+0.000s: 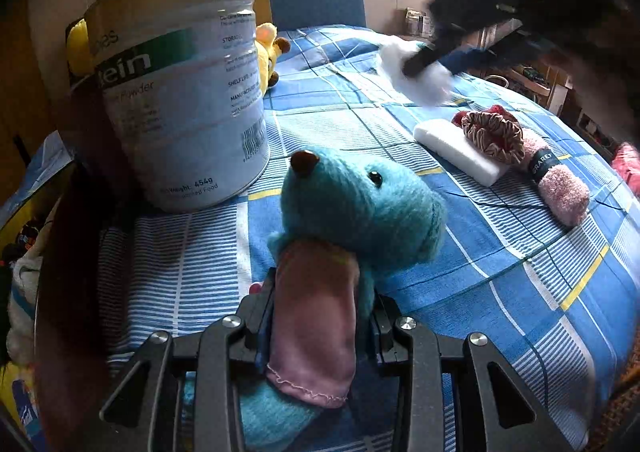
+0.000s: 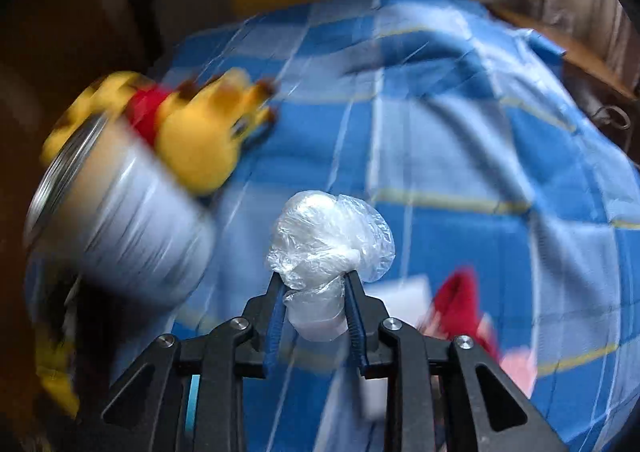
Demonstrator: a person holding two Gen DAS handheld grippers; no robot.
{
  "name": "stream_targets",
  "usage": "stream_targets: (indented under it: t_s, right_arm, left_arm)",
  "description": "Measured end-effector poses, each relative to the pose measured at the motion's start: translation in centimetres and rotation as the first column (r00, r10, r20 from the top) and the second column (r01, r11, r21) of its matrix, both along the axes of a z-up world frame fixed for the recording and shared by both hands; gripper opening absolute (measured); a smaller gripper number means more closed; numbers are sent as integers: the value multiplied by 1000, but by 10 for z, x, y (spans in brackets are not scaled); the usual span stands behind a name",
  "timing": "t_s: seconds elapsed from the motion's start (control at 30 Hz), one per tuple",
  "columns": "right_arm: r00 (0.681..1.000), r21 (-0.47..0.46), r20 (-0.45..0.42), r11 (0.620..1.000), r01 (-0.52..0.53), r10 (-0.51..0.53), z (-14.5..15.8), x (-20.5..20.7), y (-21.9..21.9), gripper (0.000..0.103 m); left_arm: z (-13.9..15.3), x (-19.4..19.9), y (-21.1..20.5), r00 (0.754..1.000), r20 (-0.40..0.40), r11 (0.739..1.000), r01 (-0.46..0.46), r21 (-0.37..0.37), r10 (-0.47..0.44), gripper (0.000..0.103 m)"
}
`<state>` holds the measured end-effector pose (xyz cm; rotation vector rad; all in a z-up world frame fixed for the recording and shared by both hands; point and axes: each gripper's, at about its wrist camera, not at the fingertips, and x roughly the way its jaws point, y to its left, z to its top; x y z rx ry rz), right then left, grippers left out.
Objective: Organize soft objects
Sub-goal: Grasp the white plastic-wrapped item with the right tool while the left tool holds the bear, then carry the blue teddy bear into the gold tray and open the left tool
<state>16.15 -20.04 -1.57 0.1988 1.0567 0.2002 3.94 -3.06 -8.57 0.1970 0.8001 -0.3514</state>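
Checked blue bedspread (image 1: pixel 520 292) ahead of my jaws holds unsorted scrunchie (image 1: pixel 494 134), pink roll (image 1: pixel 560 192), white block (image 1: pixel 452 150); left jaws (image 1: pixel 320 316) clamp teal plush dog (image 1: pixel 360 204), right jaws (image 2: pixel 314 292) pinch plastic wad (image 2: pixel 328 236).

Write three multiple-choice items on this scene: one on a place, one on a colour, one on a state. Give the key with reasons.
1. Where does the white foam block lie?
A. On the checked blue cloth
B. Inside the tin
C. On the chair

2. What colour is the plush toy in the left gripper?
A. Red
B. Teal
C. Black

3. What is the right gripper doing?
A. Standing open and empty
B. Gripping the tin
C. Gripping a crumpled clear plastic bundle

Key: 1 A, it rests on the cloth beside the scrunchie. 2 B, its fur is teal. 3 C, the fingers press the bundle from both sides.
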Motion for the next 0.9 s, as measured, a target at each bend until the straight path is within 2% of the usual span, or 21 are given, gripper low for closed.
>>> stream_targets:
  t_s: [0.1,0.27,0.33,0.43,0.7,0.8,0.9]
  right_arm:
    - [997,62,-65,997,-43,47,-16,-33,10,28]
    - [988,49,-137,997,-60,66,-57,-59,23,28]
    - [990,24,-122,998,-66,68,-56,-59,26,28]
    - [989,55,-134,997,-54,61,-60,-57,23,28]
    - [984,52,-161,996,-66,74,-64,-54,19,29]
    - [984,53,-161,997,-64,72,-64,-52,19,29]
    - [985,40,-154,997,-72,77,-65,-49,22,29]
  left_arm:
    - [0,0,0,1000,1,1000,0,2,0,37]
    - [0,-1,-1,1000,-1,1000,0,1,0,37]
    - [1,-1,0,1000,-3,1000,0,0,0,37]
    - [1,-1,0,1000,-3,1000,0,4,0,37]
    - [4,2,1,999,-31,1000,10,1,-10,35]
    - [10,2,4,998,-67,999,3,-33,-5,34]
    - [20,-4,8,998,-57,999,8,-51,-11,34]
